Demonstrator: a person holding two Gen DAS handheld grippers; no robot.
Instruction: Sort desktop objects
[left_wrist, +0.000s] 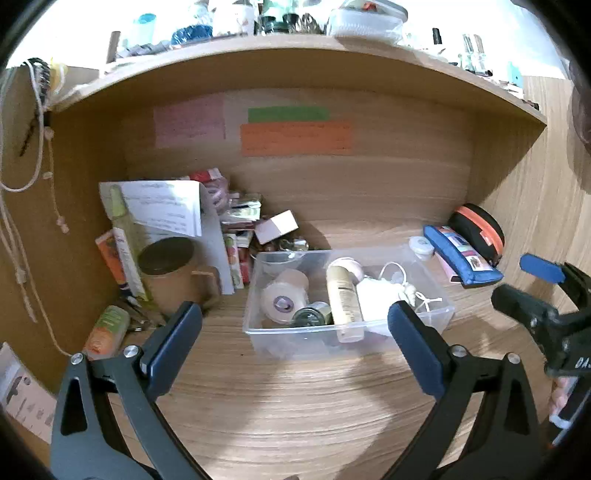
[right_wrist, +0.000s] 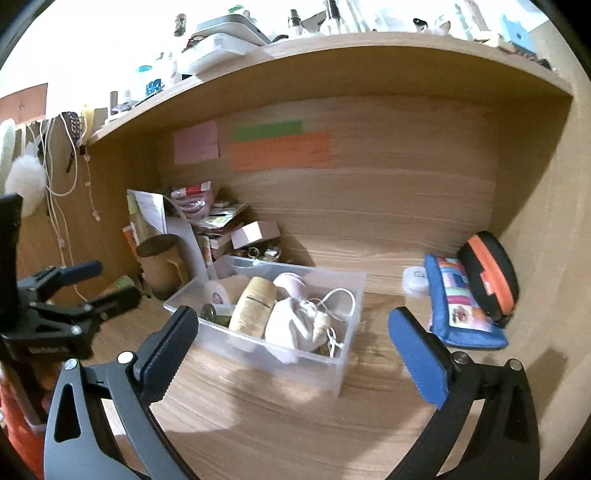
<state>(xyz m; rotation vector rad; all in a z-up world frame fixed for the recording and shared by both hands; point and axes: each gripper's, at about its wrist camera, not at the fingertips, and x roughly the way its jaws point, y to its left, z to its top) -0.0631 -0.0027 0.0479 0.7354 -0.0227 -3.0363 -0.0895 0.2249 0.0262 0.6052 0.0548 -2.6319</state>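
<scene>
Clear plastic bin (left_wrist: 258, 325) sits mid-desk, long axis across the desk; the cream bottle (left_wrist: 341, 295) inside lies front to back. Left gripper (left_wrist: 295, 328) and right gripper (right_wrist: 291, 339) gape wide, empty.

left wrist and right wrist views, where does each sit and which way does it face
Left wrist view: sits on the left gripper, facing the clear plastic bin head-on; the right gripper shows at the right edge.
Right wrist view: sits on the right gripper, seeing the bin from its right; the left gripper shows at the left edge.
Shared: bin, blue patchwork pouch, brown mug, both grippers open and empty.
</scene>
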